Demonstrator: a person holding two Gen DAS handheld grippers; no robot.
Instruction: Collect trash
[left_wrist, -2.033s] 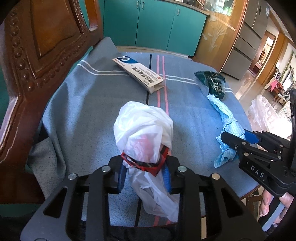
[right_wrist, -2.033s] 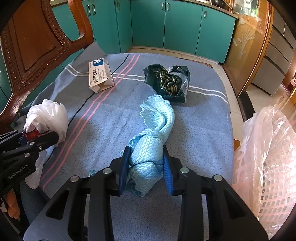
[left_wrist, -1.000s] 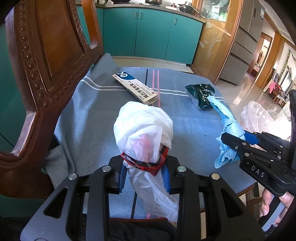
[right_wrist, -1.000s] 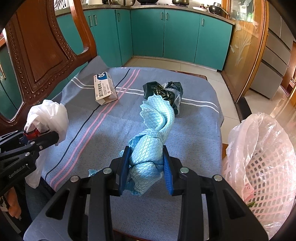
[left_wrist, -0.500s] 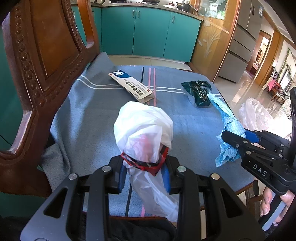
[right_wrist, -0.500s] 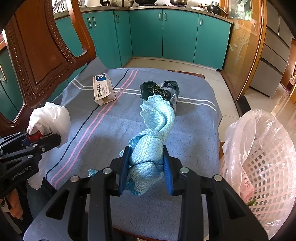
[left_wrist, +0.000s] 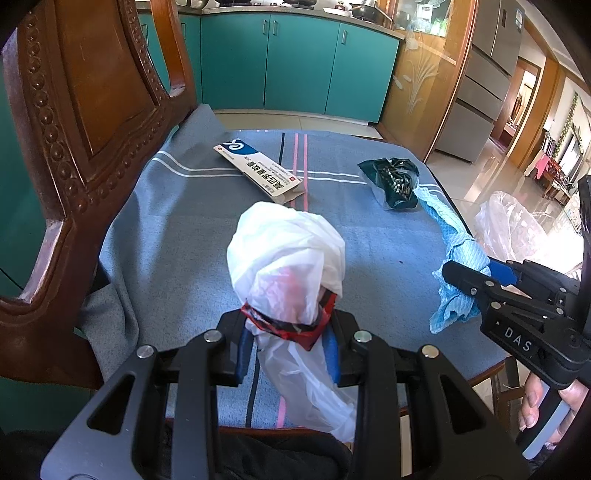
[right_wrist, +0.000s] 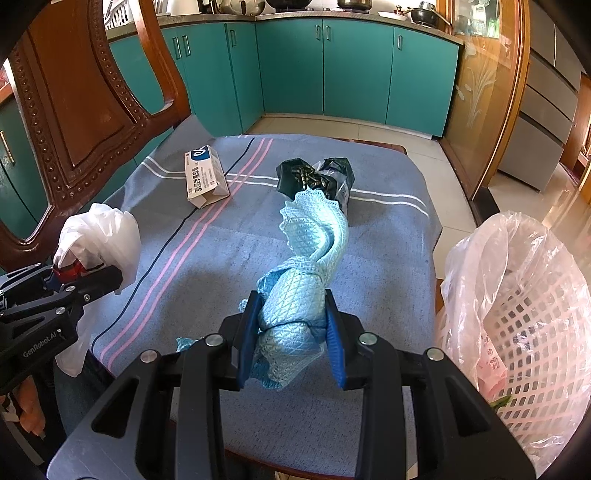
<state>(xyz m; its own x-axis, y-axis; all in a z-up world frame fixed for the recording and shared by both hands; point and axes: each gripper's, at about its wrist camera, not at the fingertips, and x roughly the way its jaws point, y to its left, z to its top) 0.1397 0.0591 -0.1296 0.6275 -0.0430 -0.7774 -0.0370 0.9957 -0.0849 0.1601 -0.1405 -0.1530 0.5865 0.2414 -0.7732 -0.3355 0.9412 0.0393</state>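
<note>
My left gripper is shut on a crumpled white plastic bag with a red-and-black band, held above the near edge of the table; it also shows in the right wrist view. My right gripper is shut on a twisted light-blue cloth, also seen in the left wrist view, held above the table. A white and blue carton and a dark green wrapper lie on the blue-grey tablecloth.
A white mesh bin lined with a clear plastic bag stands right of the table, with some trash inside. A carved wooden chair back rises at the left. Teal cabinets line the far wall.
Both grippers have risen and drawn back from the table with their loads. The lined bin has come further into the right wrist view.
</note>
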